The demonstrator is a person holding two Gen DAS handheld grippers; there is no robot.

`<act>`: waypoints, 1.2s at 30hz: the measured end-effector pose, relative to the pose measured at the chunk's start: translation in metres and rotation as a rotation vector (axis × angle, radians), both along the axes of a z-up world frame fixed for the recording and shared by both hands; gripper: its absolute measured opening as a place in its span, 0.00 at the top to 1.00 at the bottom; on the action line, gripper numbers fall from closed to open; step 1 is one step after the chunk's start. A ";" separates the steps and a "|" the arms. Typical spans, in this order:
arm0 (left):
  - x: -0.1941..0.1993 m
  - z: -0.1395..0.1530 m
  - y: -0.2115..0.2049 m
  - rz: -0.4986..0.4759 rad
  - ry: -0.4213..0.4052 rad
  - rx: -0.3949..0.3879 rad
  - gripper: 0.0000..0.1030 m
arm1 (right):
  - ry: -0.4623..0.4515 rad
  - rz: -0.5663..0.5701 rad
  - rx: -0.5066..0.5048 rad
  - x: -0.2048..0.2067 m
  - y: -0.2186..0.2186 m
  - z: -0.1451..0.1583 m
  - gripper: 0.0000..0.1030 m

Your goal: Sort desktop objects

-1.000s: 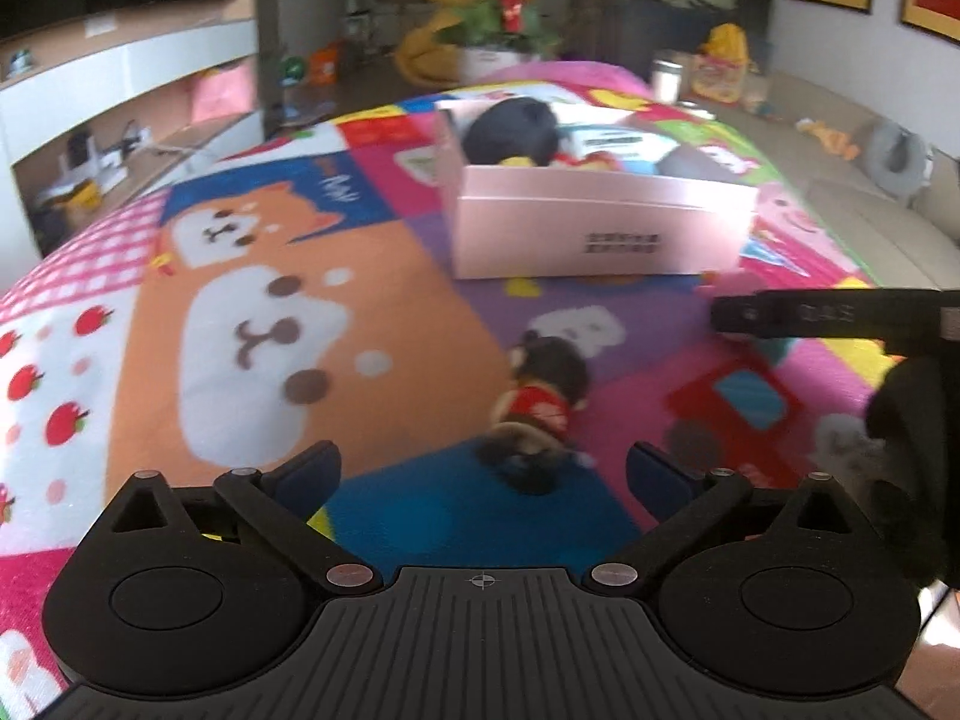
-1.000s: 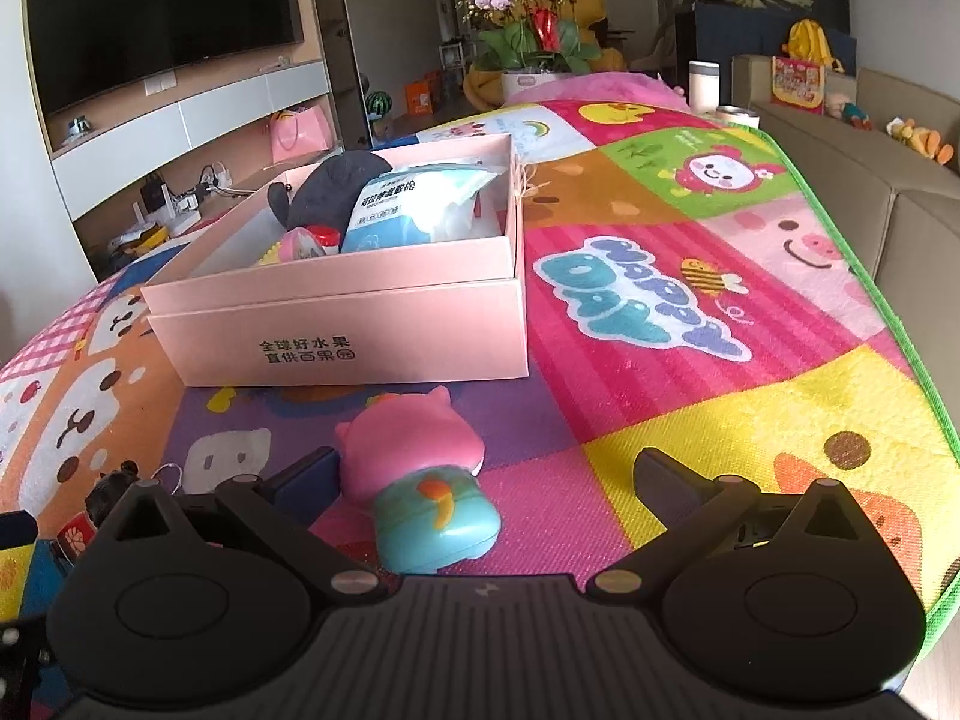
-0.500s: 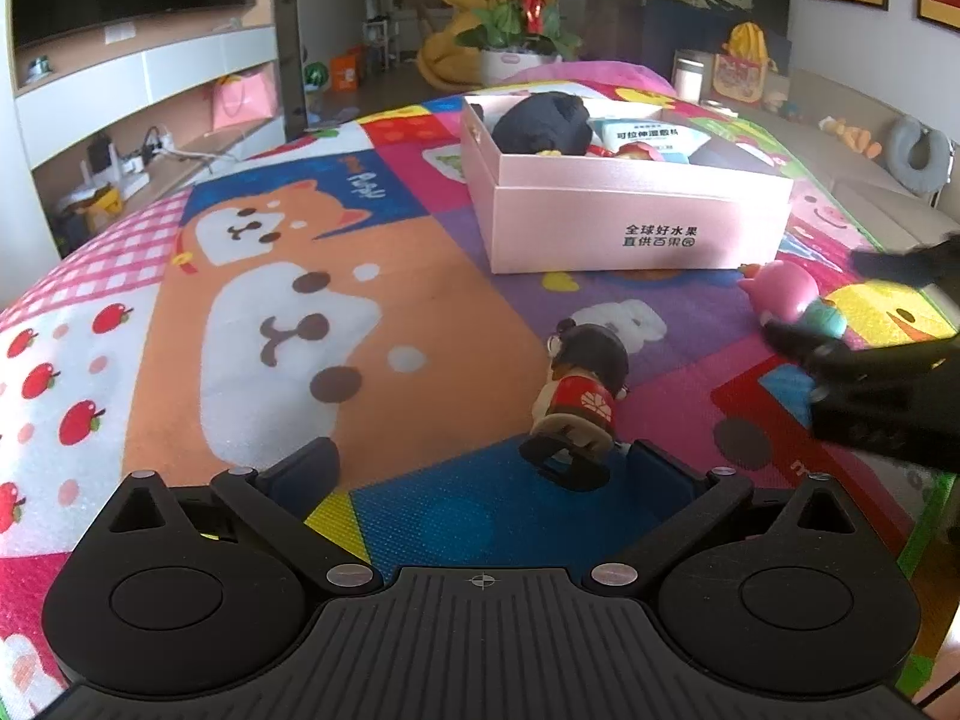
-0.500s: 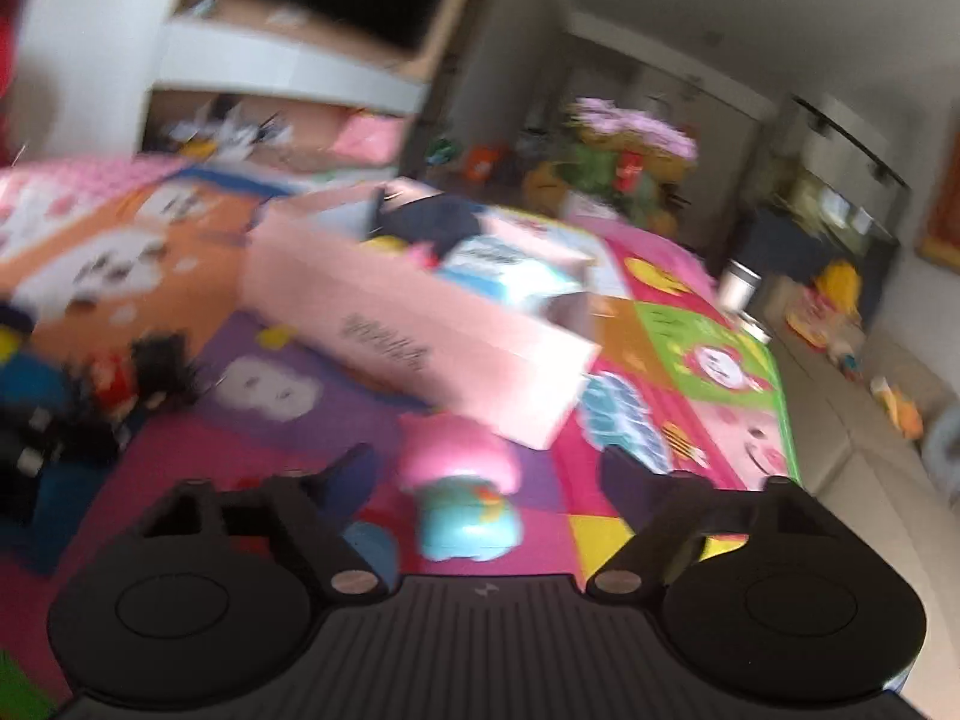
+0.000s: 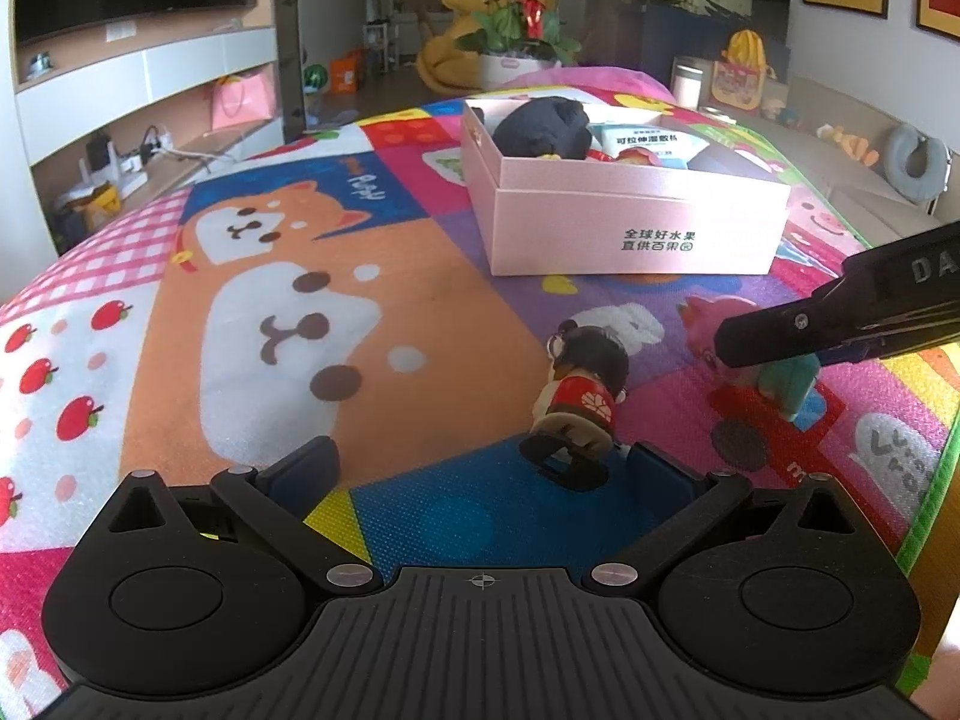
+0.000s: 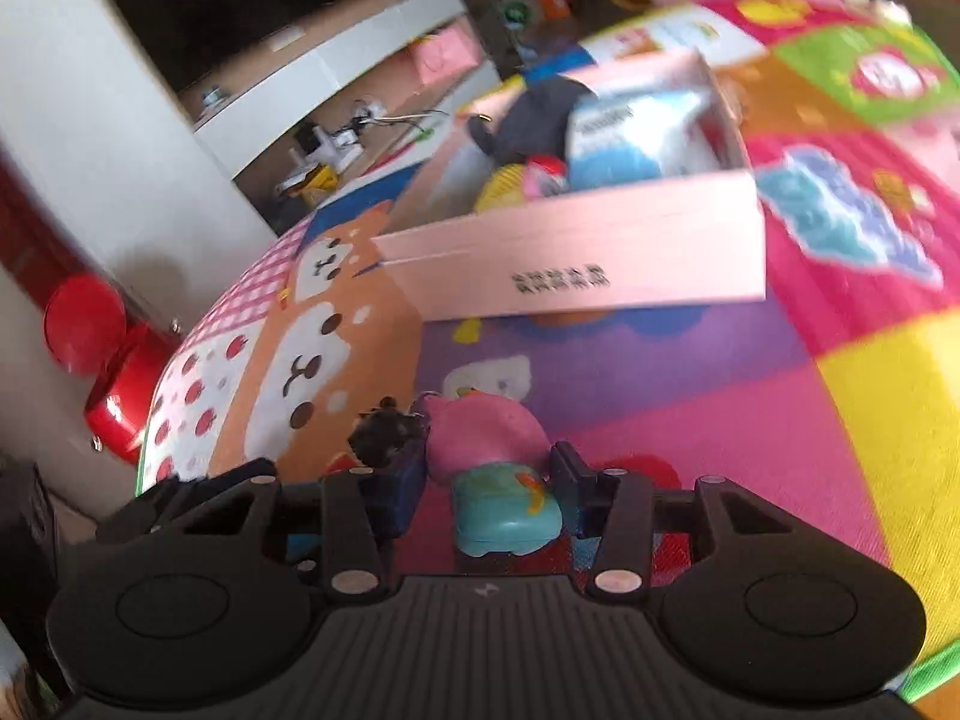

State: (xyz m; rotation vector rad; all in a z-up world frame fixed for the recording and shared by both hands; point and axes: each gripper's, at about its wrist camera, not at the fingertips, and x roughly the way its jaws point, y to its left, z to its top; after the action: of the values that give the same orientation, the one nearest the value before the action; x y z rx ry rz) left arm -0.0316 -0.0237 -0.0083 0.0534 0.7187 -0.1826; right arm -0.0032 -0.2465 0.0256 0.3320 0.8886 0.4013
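Note:
A pink toy with a teal body [image 6: 489,450] sits between the fingers of my right gripper [image 6: 489,471], whose jaws are closing, and both pads touch its sides. In the left wrist view that gripper [image 5: 729,351] reaches in from the right over the same toy [image 5: 786,381]. A small doll in a red top [image 5: 579,402] stands tilted on the play mat, just ahead of my open left gripper [image 5: 480,468] and close to its right finger. Nothing is held there. The open pink box [image 5: 636,222] stands beyond and holds several items.
The colourful play mat [image 5: 252,324] covers the surface, and its green edge runs along the right. A dark plush and a blue-white packet lie in the box [image 6: 576,252]. A flower pot, low shelves and a sofa stand beyond the mat.
My right gripper has closed in from wide open onto the pink toy, and its view has tilted and blurred. The left gripper has stayed where it was.

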 end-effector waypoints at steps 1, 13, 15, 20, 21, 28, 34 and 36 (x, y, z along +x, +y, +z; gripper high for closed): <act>0.000 0.000 0.000 0.000 0.000 0.001 0.00 | -0.006 -0.015 -0.005 0.000 -0.001 -0.002 0.55; 0.000 0.000 -0.001 0.003 0.002 0.005 0.00 | -0.164 -0.273 -0.208 -0.015 -0.045 0.002 0.10; 0.000 0.000 -0.001 0.004 0.004 0.005 0.00 | -0.194 -0.296 -0.278 -0.018 -0.045 -0.002 0.02; 0.002 0.000 -0.002 0.003 0.014 0.017 0.00 | -0.218 -0.285 -0.301 -0.023 -0.052 -0.003 0.00; 0.002 0.001 -0.002 0.003 0.016 0.018 0.00 | -0.224 -0.295 -0.288 -0.024 -0.055 -0.002 0.00; 0.003 0.002 -0.004 0.006 0.029 0.020 0.00 | -0.232 -0.352 -0.212 -0.028 -0.066 -0.004 0.00; 0.002 0.007 -0.023 -0.074 0.038 0.003 0.03 | -0.206 -0.370 -0.192 -0.026 -0.062 -0.020 0.00; 0.003 0.008 -0.029 -0.094 0.038 0.015 0.16 | -0.201 -0.384 -0.161 -0.026 -0.065 -0.024 0.00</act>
State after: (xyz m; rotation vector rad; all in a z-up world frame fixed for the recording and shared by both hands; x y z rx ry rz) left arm -0.0291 -0.0526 -0.0005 0.0985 0.7557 -0.2690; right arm -0.0296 -0.3117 0.0019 0.2999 0.6375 0.0058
